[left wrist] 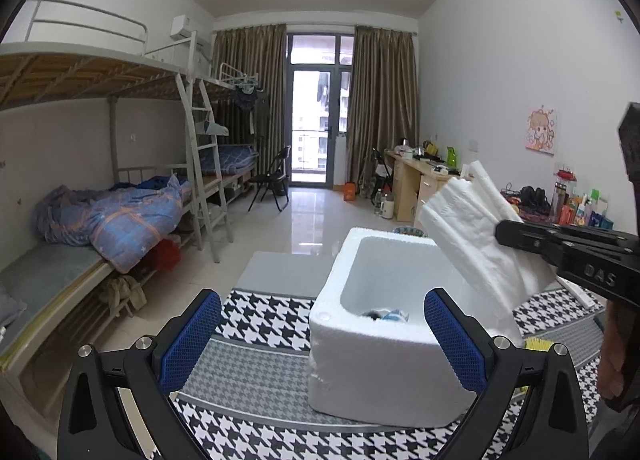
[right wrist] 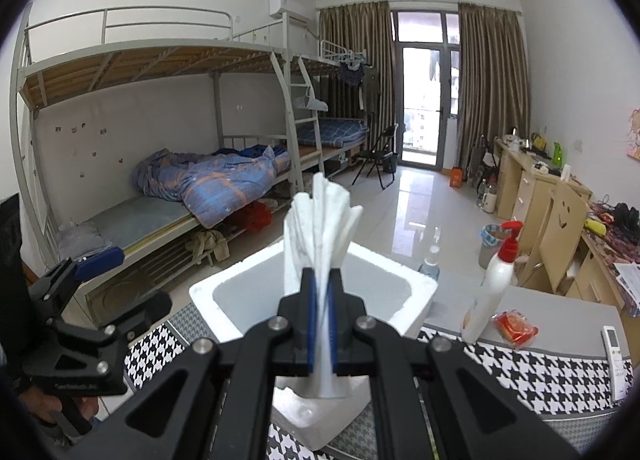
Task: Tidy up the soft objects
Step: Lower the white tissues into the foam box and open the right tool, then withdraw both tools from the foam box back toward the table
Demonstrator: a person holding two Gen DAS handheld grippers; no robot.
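A white foam box [left wrist: 384, 344] [right wrist: 404, 300] stands open on the houndstooth cloth [left wrist: 264, 320]; something small and bluish lies at its bottom [left wrist: 390, 315]. My right gripper [right wrist: 322, 324] [left wrist: 532, 238] is shut on a folded white padded sheet [right wrist: 320, 228] [left wrist: 476, 220], holding it tilted above the box's right rim. My left gripper [left wrist: 322, 340] is open, its blue pads [left wrist: 188, 340] on either side of the box's near left corner, with nothing between them. In the right wrist view it shows at the left edge [right wrist: 96, 260].
On the table right of the box stand a white bottle with a red pump [right wrist: 494, 284], a red packet [right wrist: 516, 326] and a remote [right wrist: 614, 344]. Bunk beds [left wrist: 100, 220] line the left wall; desks [left wrist: 416, 180] line the right. A folding chair [left wrist: 272, 180] stands near the balcony door.
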